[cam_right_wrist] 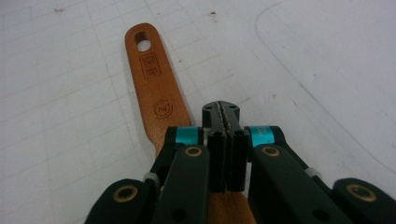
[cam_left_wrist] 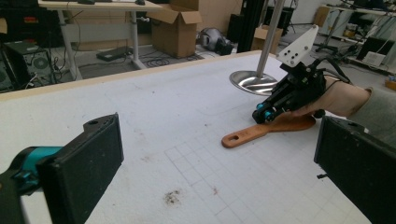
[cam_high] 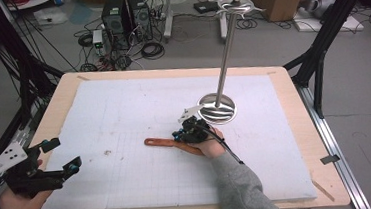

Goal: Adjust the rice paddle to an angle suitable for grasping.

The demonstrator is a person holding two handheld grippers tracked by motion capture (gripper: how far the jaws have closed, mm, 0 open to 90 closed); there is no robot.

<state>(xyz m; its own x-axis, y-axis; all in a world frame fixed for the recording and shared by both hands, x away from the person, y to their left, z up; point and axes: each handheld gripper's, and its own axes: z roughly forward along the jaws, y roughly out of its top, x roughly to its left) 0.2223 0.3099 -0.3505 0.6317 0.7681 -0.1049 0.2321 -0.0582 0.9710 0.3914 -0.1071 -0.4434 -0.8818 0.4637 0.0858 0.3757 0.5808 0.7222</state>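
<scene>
A brown wooden spatula (cam_high: pixel 161 143) (cam_left_wrist: pixel 261 133) (cam_right_wrist: pixel 156 93) lies flat on the white foam board (cam_high: pixel 123 109), its handle with a hanging hole pointing left. My right gripper (cam_high: pixel 178 134) (cam_left_wrist: pixel 260 115) (cam_right_wrist: pixel 221 112) hovers low over the spatula's wider end. Its jaws are pressed together with nothing between them, and a hand's fingers rest on the wood behind it. My left gripper (cam_high: pixel 63 154) (cam_left_wrist: pixel 219 144) is held at the board's near left edge, wide open and empty, aimed toward the spatula.
A metal stand (cam_high: pixel 217 109) (cam_left_wrist: pixel 254 81) with a round base and a tall pole topped by hooks (cam_high: pixel 235 2) rises just behind the right gripper. The board lies on a wooden table (cam_high: pixel 301 140). Computers, cables and boxes sit on the floor beyond.
</scene>
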